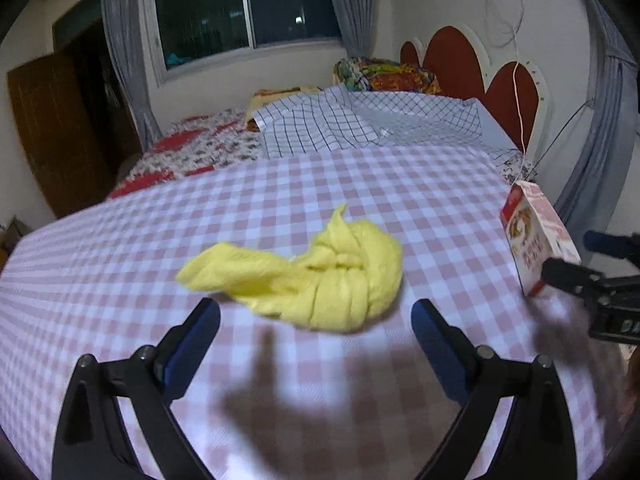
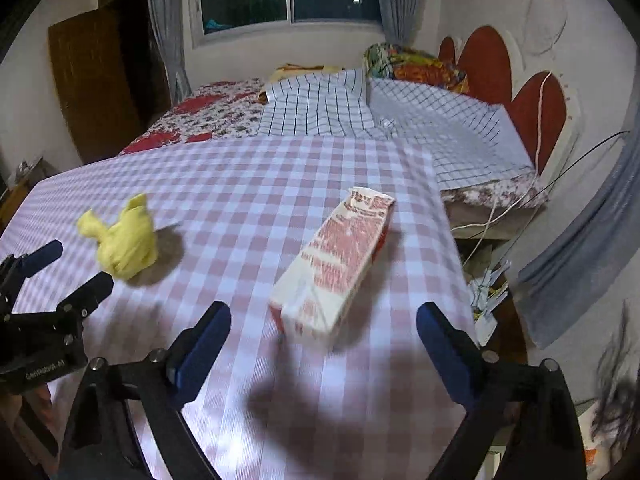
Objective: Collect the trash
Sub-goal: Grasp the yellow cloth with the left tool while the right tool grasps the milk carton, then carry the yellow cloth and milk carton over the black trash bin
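Observation:
A crumpled yellow cloth-like wad [image 1: 316,276] lies on the pink checked cloth [image 1: 120,264], just beyond the tips of my left gripper [image 1: 316,316], which stands open and holds nothing. A red and white carton [image 2: 336,268] lies on its side ahead of my right gripper [image 2: 324,320], whose jaws are open with the carton's near end just past the fingertips, untouched. The same carton [image 1: 536,236] shows at the right in the left wrist view with the right gripper [image 1: 580,256] near it. The yellow wad [image 2: 120,236] and left gripper [image 2: 76,268] appear at the left of the right wrist view.
The checked cloth covers the near part of a bed. Beyond it lie a blue grid-patterned sheet [image 2: 360,108], a floral cover [image 2: 208,116] and a bright pillow [image 2: 416,64] by a red headboard [image 2: 492,64]. The bed's right edge [image 2: 452,216] drops to cables and clutter on the floor.

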